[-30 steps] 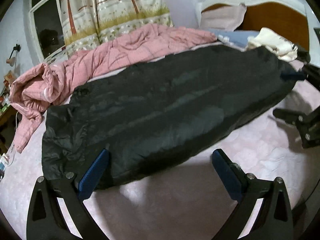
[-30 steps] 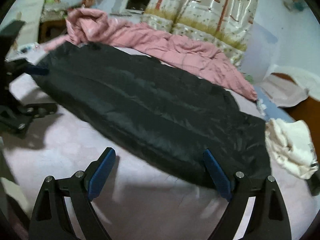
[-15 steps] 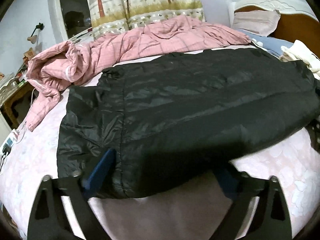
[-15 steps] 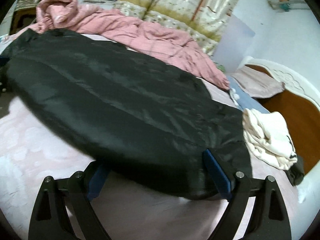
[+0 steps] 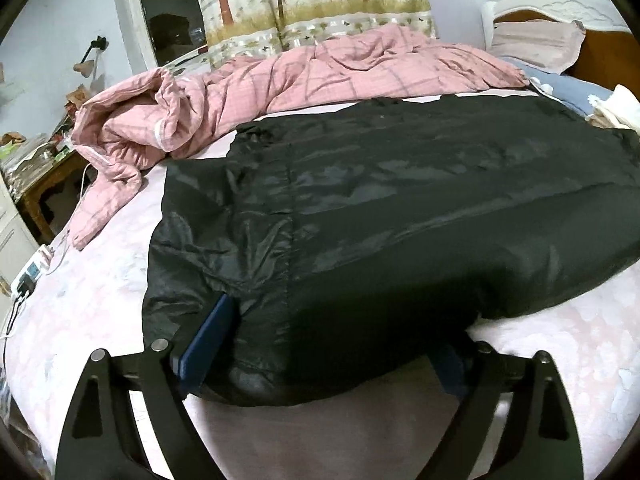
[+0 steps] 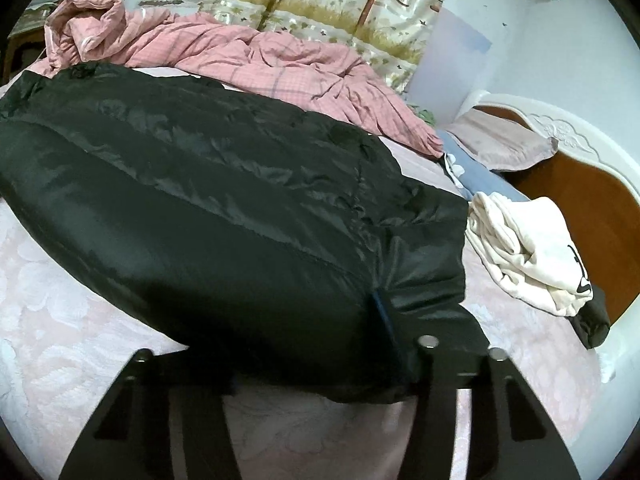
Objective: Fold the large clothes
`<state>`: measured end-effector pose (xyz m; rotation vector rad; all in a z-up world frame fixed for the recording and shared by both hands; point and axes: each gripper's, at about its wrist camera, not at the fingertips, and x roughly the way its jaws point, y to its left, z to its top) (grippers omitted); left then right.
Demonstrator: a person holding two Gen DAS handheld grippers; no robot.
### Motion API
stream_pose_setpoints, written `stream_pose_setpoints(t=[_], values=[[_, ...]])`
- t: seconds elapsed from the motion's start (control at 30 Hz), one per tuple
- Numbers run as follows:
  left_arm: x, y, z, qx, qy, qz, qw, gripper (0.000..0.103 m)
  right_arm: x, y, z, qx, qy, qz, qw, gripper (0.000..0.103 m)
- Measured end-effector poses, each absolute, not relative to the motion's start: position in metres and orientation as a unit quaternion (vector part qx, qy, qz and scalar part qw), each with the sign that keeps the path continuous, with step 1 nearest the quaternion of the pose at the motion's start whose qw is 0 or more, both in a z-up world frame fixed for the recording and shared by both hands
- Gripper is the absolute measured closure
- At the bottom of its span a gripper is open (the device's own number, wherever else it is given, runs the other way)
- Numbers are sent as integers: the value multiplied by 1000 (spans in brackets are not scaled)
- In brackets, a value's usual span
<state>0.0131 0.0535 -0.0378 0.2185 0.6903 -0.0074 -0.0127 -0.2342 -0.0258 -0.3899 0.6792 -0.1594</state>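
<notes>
Claws first: the left claw (image 5: 320, 344) and right claw (image 6: 308, 344) both sit spread around the near edge of the black down coat (image 5: 400, 208), fabric bulging between the fingers, not yet pinched. That coat lies flat on the pink bed (image 5: 100, 304), long axis running left to right, directly ahead of both claws, one near each end. Beyond it lies the pink checked quilt (image 5: 320, 72); a folded white garment (image 6: 528, 248) sits just beside the coat's right end.

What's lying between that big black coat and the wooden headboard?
In the right wrist view, a bundled white garment lies between the black coat and the headboard, touching the coat's edge.
</notes>
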Motion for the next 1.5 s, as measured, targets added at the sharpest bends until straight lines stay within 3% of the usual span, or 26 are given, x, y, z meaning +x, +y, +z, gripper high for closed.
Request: stream_pose_setpoints(t=[0.03,0.1,0.13,0.4,0.77,0.87,0.93,0.97,1.07,1.13,1.2,1.37,1.43,1.5], values=[[12,52,-38,112,337,-8,935,52,-13,-235,-26,-189,331,-78,921,64],[9,48,-39,133,328,4,935,77,-14,-237,-25,-184,329,-76,923,77],[7,49,-37,133,322,0,937,82,-16,-238,-23,-178,328,-71,925,79],[-35,65,2,91,299,-26,950,86,-61,-242,8,-149,298,-54,941,82],[-90,65,11,93,322,-50,941,87,-136,-239,13,-144,305,-46,940,82],[-94,61,20,98,322,-39,941,78,-136,-244,27,-133,293,-55,945,82],[-93,63,29,94,303,-28,948,62,-133,-245,38,-130,279,-53,950,81],[-91,63,33,97,291,-26,951,59,-131,-246,42,-131,274,-54,951,80],[-75,66,51,94,268,-18,959,51,-118,-247,64,-132,245,-69,958,56],[-60,67,62,95,252,-13,963,44,-108,-251,80,-131,211,-88,965,32],[-36,66,70,98,241,-7,966,42,-90,-252,95,-142,180,-116,966,20],[34,68,83,83,235,-4,968,25,-17,-251,106,-188,159,-158,956,17],[66,68,83,88,250,7,964,3,19,-252,104,-191,164,-167,953,17],[92,73,80,79,254,11,964,3,48,-258,101,-179,175,-168,953,18]])
